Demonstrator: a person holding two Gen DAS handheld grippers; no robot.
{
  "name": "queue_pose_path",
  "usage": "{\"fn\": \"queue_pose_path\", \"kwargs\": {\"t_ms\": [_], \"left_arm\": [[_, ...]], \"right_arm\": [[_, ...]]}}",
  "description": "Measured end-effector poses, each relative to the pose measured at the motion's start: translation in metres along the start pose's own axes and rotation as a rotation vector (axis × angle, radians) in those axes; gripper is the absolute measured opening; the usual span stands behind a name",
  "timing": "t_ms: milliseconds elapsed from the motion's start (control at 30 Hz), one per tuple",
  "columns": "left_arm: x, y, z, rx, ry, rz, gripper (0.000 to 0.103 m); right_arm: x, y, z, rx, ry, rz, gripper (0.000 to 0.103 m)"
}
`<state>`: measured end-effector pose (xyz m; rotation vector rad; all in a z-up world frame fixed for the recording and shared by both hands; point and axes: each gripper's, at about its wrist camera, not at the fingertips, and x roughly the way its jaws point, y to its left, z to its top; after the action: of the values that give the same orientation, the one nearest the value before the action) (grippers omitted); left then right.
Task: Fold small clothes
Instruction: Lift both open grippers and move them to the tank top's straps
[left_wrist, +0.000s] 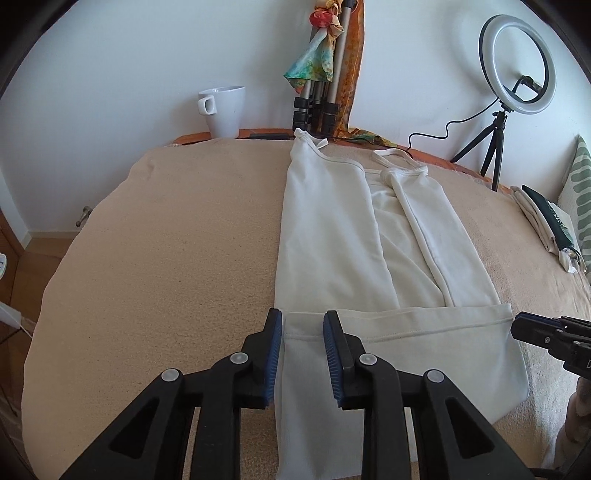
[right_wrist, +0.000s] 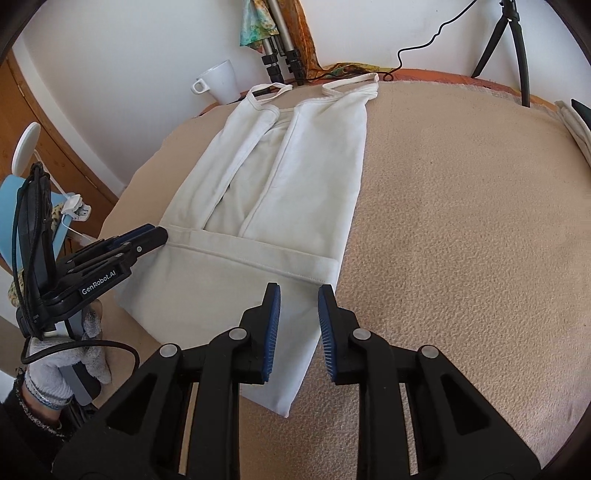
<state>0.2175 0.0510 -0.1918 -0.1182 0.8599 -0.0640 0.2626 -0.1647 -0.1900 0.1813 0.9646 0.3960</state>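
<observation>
Beige towel-covered table (left_wrist: 166, 240) against a white wall; mug (left_wrist: 223, 110), tripod and ring light (left_wrist: 517, 62) along the upper edge. Wide bare cloth at frame left. White strappy top (left_wrist: 332, 240) lies centre, sides folded in. Left gripper (left_wrist: 303, 354) released, straddling its lower-left hem corner; right gripper (right_wrist: 299, 325) released over the lower-right corner.

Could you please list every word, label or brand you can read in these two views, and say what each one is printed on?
"GenRobot.AI": white lettering on the black body of the left gripper, right wrist view.
A white mark on the right gripper is cut off, unreadable.
No other text is legible.
</observation>
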Motion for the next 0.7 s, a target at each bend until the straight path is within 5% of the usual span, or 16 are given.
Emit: {"fn": "queue_pose_path", "kwargs": {"t_ms": [233,700], "left_arm": [[-0.018,0.011,0.023,-0.073,-0.024,-0.071,0.03],[0.03,0.024,0.083,-0.121,0.053,-0.156,0.041]], "right_arm": [[-0.015,-0.018,0.015,0.098,-0.028,0.076,0.036],[0.009,-0.029,0.072,0.111,-0.017,0.111,0.036]]}}
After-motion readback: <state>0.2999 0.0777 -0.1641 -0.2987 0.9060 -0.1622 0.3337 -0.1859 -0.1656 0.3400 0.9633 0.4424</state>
